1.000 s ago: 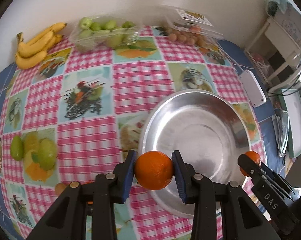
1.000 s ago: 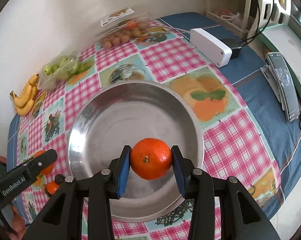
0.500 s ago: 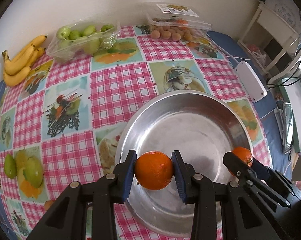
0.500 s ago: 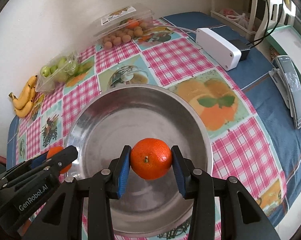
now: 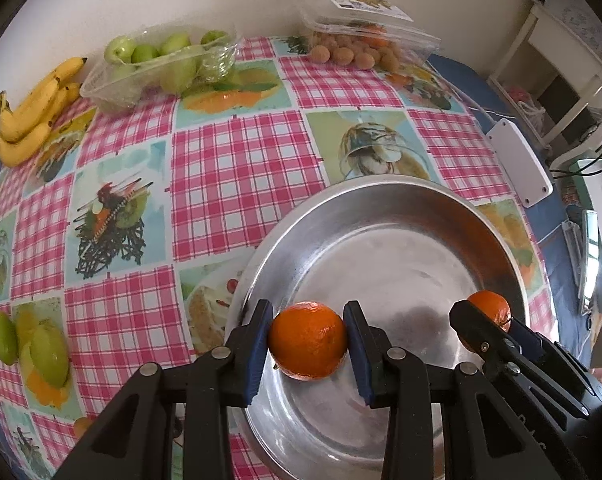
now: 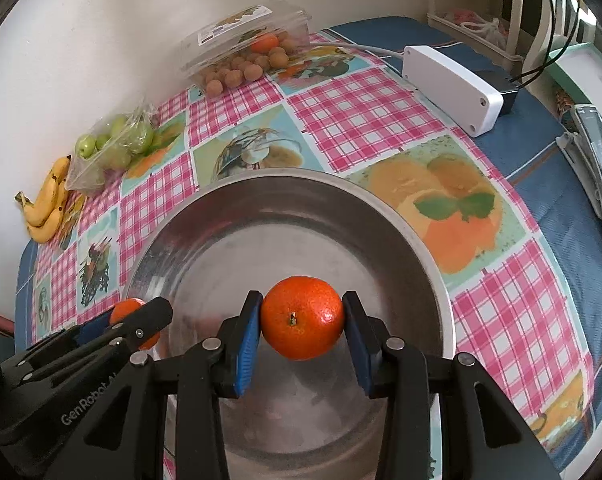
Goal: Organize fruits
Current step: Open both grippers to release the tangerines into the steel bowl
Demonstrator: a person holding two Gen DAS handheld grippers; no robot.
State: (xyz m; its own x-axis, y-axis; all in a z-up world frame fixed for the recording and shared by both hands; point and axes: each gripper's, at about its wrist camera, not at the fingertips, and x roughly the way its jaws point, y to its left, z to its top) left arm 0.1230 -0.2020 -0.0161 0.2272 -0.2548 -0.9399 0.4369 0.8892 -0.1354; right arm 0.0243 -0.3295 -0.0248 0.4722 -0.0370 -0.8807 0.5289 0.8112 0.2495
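while each tool (image 5: pixel 308 340) (image 6: pixel 301 325) grips 1 orange (image 5: pixel 308 339) (image 6: pixel 302 323), both overhang the bowl (image 5: pixel 405 208).

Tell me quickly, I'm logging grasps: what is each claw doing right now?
Left claw: closed on a round orange mandarin.
Right claw: closed on another round orange mandarin.

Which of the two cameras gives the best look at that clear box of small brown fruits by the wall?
The right wrist view. There the clear box faces the camera, so its label and the brown fruits spilling out in front are plain. The left wrist view shows the same box near the top edge, flatter and more stretched.
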